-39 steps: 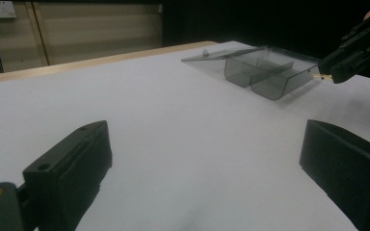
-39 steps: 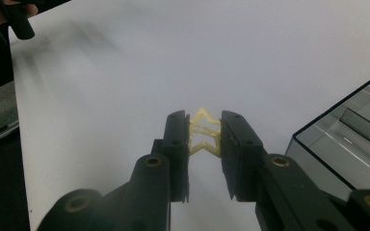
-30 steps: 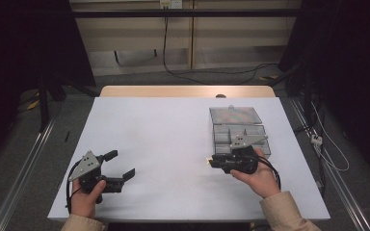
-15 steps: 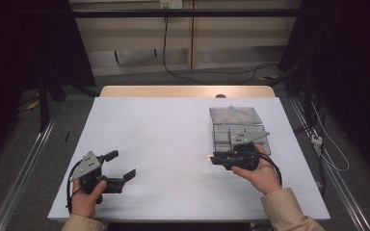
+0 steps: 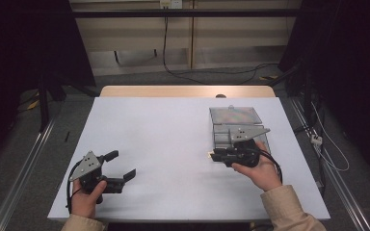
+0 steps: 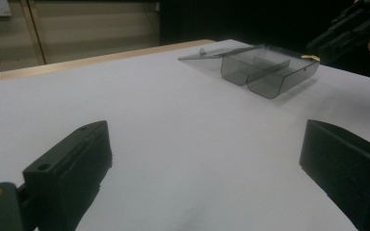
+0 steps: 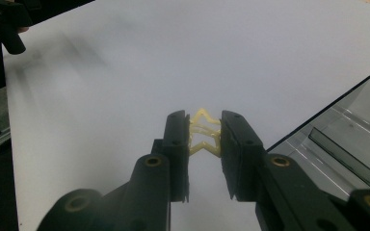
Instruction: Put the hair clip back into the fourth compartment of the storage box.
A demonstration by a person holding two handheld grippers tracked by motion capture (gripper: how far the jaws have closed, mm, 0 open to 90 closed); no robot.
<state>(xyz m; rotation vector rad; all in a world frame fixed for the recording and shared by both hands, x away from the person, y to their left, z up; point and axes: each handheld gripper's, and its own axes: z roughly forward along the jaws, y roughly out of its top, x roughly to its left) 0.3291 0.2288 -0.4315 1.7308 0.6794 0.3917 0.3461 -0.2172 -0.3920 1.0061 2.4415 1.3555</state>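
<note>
Right claw (image 7: 204, 139) is clamped on a small yellow star-shaped piece (image 7: 204, 134), held just above the bench (image 5: 173, 130) beside the open smoky plastic box (image 5: 238, 127) near the right edge. Left claw (image 5: 123, 166) sits wide apart, holding nothing, by the near left corner.

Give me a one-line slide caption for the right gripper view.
Right gripper pinching a yellow star-shaped piece above the white table, beside an open clear compartment box.
</note>
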